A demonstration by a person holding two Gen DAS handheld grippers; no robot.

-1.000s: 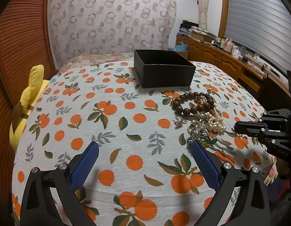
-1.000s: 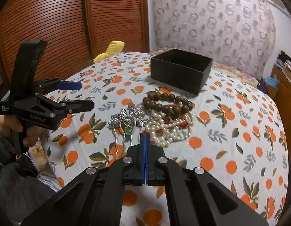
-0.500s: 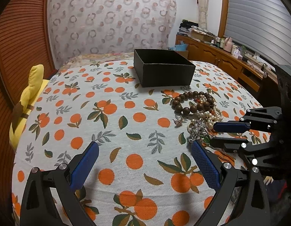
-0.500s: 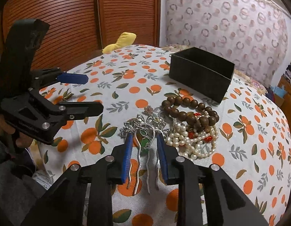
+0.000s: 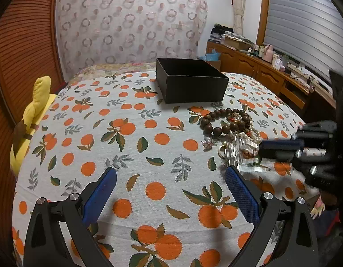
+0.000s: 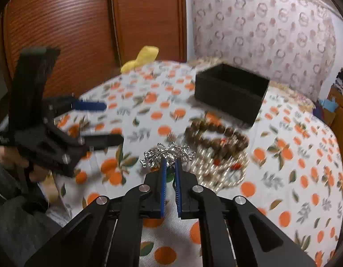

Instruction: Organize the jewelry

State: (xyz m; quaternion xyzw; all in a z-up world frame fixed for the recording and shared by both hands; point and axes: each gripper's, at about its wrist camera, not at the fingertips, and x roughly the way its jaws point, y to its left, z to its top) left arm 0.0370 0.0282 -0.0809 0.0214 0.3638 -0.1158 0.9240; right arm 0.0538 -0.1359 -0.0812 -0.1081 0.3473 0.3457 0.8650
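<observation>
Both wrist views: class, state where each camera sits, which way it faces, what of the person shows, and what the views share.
Left wrist: behind the open left gripper, facing the black box; shows its own fingers.
Right wrist: behind the right gripper, clamped on the silver hairpin, facing left; shows the person's hand.
Shared: box, wooden bead bracelet, both grippers.

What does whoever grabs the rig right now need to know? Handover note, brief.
Right gripper: shut on silver hairpin, apparently lifting it off the pile.
Left gripper: open, holding nothing, above the tablecloth.
Wooden bead bracelet and pearl strand lie heaped on the cloth in front of the black box.
Done: hairpin gripped. Nothing visible in the box from here.
Left: box the hairpin, then the beads and pearls.
</observation>
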